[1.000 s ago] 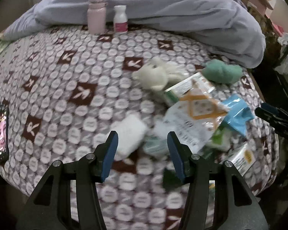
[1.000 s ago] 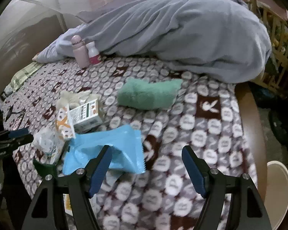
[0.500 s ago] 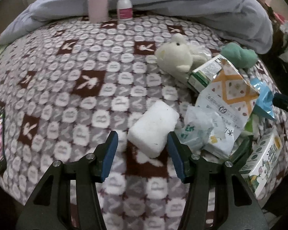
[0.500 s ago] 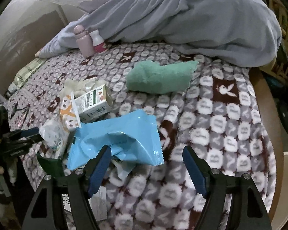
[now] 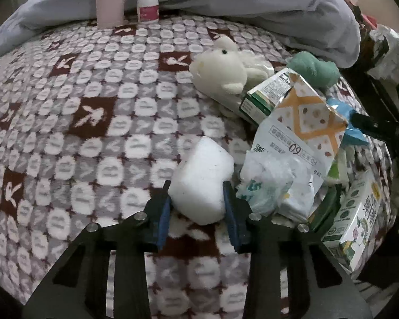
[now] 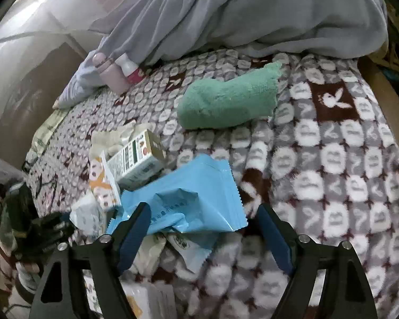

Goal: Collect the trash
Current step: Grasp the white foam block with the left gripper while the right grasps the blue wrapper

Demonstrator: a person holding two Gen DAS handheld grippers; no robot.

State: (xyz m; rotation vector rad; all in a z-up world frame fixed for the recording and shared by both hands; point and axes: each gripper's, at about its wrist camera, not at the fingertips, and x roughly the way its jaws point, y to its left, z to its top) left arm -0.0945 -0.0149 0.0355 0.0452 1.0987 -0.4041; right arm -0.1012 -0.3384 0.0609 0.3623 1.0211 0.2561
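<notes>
A white foam block lies on the patterned blanket, and my left gripper stands open around it, a pad close on each side. Right of it is a trash pile: a crumpled clear wrapper, an orange-and-white snack bag, a green carton and a milk carton. My right gripper is open over a blue wrapper, whose lower edge lies between the fingers. The carton and snack bag show to its left.
A white plush toy and a green towel lie on the blanket. A pink bottle and a white bottle stand at the back against a grey duvet. The bed edge runs on the right.
My left gripper has moved forward and down until the white foam block sits between its fingers. My right gripper has moved closer over the blue wrapper.
</notes>
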